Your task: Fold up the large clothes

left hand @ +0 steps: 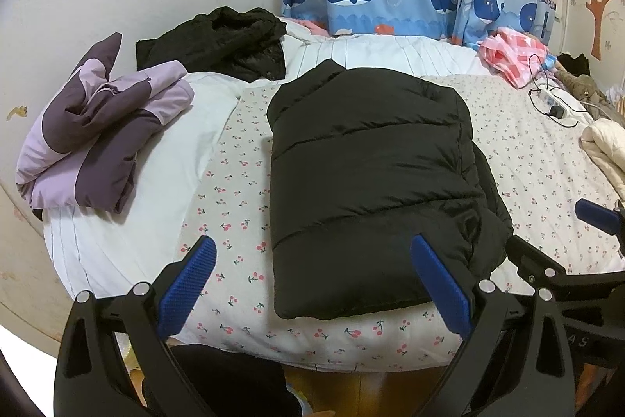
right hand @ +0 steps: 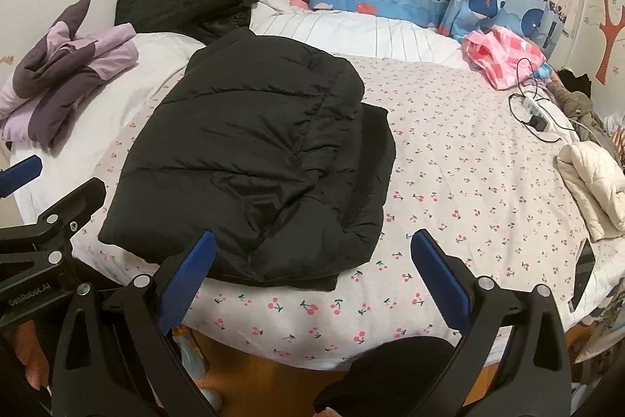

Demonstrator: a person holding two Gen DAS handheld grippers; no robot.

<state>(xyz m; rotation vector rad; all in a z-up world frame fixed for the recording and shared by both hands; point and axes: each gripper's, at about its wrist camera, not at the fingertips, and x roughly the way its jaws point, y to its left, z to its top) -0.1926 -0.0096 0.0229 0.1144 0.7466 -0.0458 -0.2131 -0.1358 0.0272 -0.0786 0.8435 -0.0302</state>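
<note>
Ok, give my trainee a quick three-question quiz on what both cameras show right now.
1. True or false: the left gripper is clamped on the black jacket.
2. Which garment lies at the bed's left side, beside the black jacket? A) purple jacket B) cream jacket C) pink cloth
3. Fill in: the right gripper has its jaws ____.

Key:
1. False; its jaws are open, holding nothing.
2. A.
3. Open; they hang above the jacket's near right corner and the cherry-print sheet.
</note>
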